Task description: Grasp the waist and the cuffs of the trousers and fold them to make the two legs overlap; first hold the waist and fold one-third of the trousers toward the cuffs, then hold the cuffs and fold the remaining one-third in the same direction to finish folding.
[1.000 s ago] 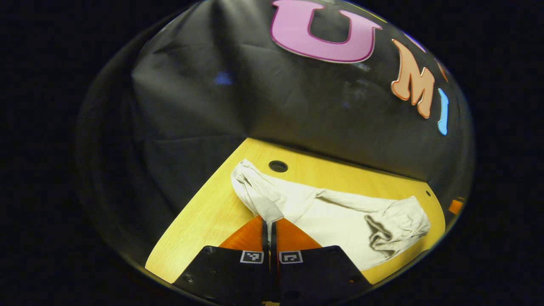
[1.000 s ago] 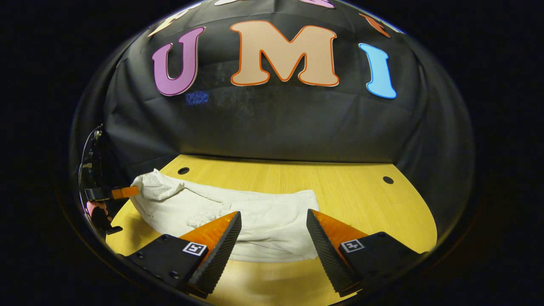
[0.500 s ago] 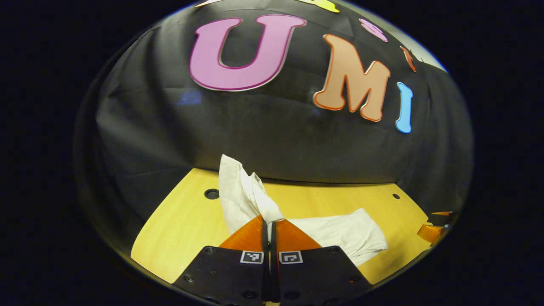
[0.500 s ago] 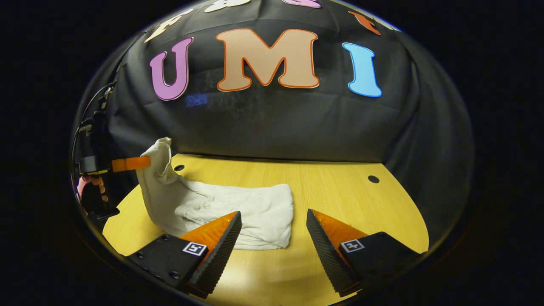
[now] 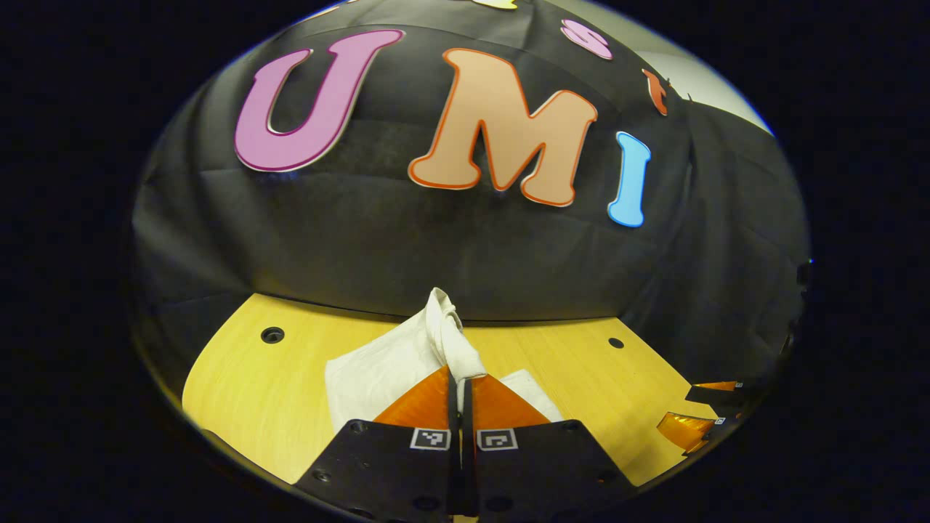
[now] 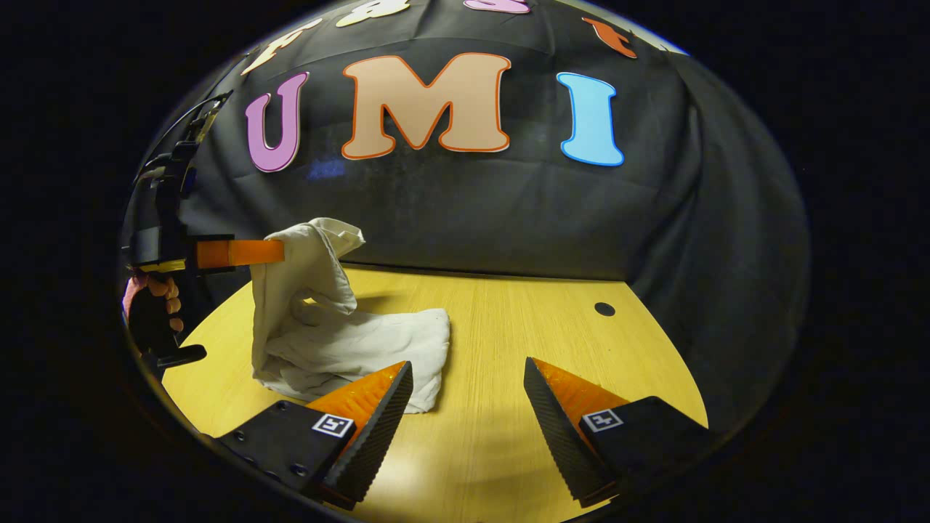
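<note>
The right gripper [image 5: 708, 418] is cut off at the left gripper view's edge; the trousers [image 5: 378, 374] lie partly hidden behind the left gripper's fingers [image 5: 425, 403].

The trousers [image 6: 341, 341] were off-white, soft and creased. One end of them was pinched between my left jaws and lifted clear of the table, a bunched tuft [image 5: 445, 323] of cloth standing up just past those jaws' tips. From that end the cloth hung down in a loose curtain and met the rest, which lay flat on the table in a folded, layered pad. In the left gripper view that pad spread out under and to both sides of my shut jaws. In the right gripper view it lay just ahead of my left-hand jaw, its rounded edge nearest the gap between my open jaws.
</note>
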